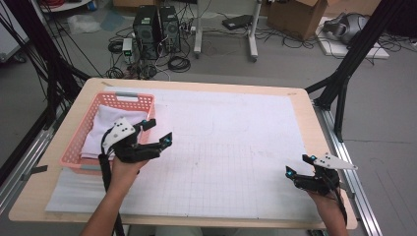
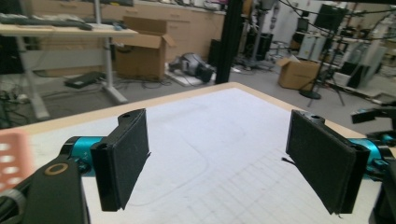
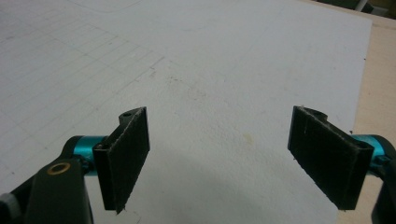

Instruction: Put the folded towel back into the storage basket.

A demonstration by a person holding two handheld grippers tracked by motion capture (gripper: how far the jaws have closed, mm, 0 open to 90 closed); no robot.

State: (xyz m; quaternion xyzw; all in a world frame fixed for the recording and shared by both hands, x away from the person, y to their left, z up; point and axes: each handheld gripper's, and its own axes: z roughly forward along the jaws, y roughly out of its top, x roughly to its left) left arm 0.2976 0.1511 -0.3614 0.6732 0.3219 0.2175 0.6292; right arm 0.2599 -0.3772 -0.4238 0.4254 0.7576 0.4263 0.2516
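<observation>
My left gripper hovers open just right of a pink plastic basket at the table's left, with nothing between its jaws. Folded white cloth lies inside the basket. In the left gripper view the open gripper looks across the white gridded sheet, and a corner of the basket shows at the left edge. My right gripper rests open near the front right corner of the table. Its own view shows the gripper with jaws spread wide over bare sheet.
A white gridded sheet covers most of the wooden table. Beyond the far edge stand computer towers, cables, desk legs and cardboard boxes. A black frame strut rises at the right.
</observation>
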